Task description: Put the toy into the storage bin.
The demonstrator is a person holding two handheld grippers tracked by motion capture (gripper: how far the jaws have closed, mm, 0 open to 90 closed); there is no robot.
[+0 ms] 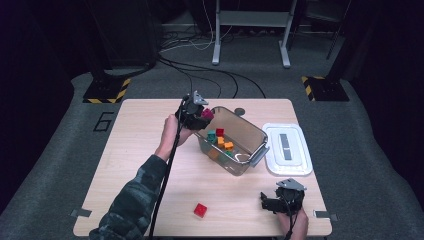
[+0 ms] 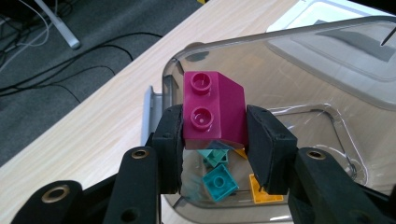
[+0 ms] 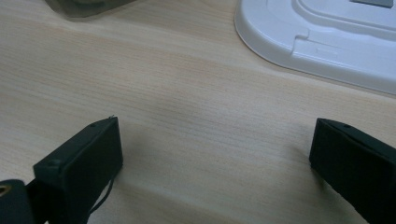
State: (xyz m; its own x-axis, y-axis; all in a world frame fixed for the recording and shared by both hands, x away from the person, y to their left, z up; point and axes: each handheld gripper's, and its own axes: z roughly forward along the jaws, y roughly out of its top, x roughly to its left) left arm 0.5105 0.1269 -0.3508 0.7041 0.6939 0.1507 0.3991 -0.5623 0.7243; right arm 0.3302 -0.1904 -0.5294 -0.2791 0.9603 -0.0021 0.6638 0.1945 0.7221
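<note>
Hovering over the near end of the clear plastic bin (image 1: 248,131), the left tongs (image 2: 215,128) are clenched on a glossy magenta brick (image 2: 214,108) with two round studs and a sloped face, so this one looks a drop away from joining the teal, orange and red bricks (image 1: 220,138) inside. Still to go, I'd say: a red brick (image 1: 200,210) alone on the pale wood-grain worktop (image 1: 150,165), near the released right tongs (image 3: 215,154), with the smooth white lid (image 1: 287,148) lying beside the bin

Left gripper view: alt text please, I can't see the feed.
The left gripper clamps a magenta brick over the open clear bin. Teal bricks and an orange brick lie inside, on a wooden table.
</note>
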